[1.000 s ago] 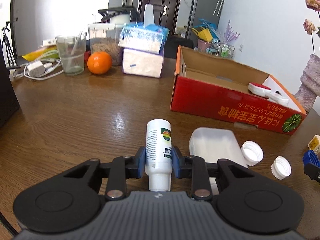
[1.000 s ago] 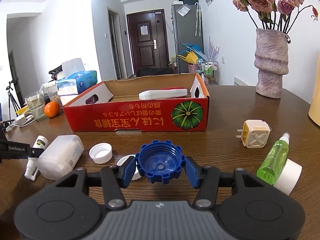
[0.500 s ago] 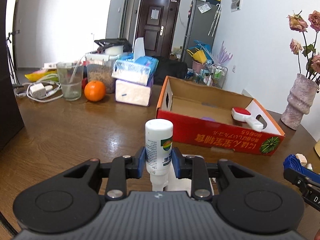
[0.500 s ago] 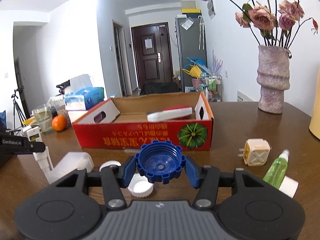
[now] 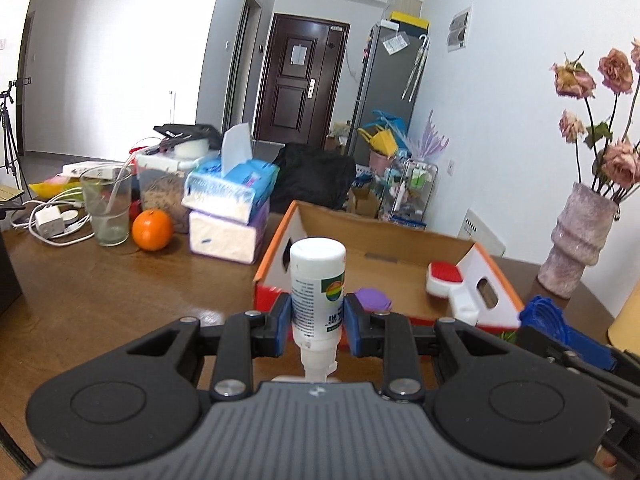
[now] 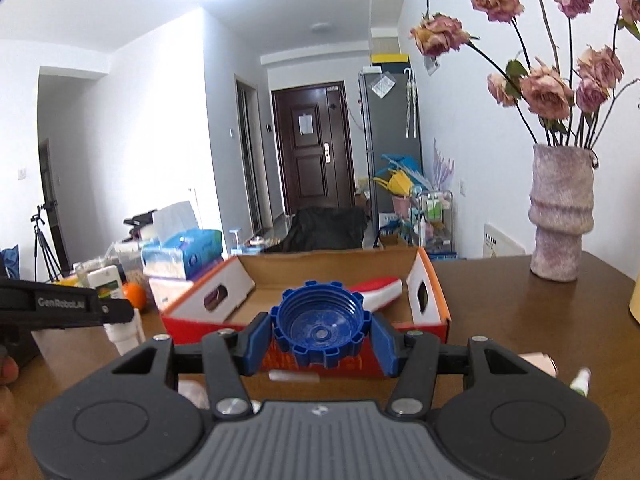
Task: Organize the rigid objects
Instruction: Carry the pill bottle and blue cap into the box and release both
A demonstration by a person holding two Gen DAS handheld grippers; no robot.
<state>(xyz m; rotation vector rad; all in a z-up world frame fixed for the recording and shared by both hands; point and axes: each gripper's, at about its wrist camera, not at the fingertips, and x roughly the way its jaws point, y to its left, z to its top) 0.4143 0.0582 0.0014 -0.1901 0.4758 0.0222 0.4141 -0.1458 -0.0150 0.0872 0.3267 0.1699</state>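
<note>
Your box [image 5: 404, 248] wall is close ahead, so both loads can knock it. The left gripper [image 5: 316, 322] clamps the bottle [image 5: 318, 288] (nozzle down), and it may swing. The right gripper [image 6: 318, 338] pinches the cap [image 6: 318, 330] only by its ridges, above the box front; it may slip out.

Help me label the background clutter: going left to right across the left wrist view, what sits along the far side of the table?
White charger with cables → clear glass → orange → stacked tissue packs → red cardboard box → vase of dried roses.
</note>
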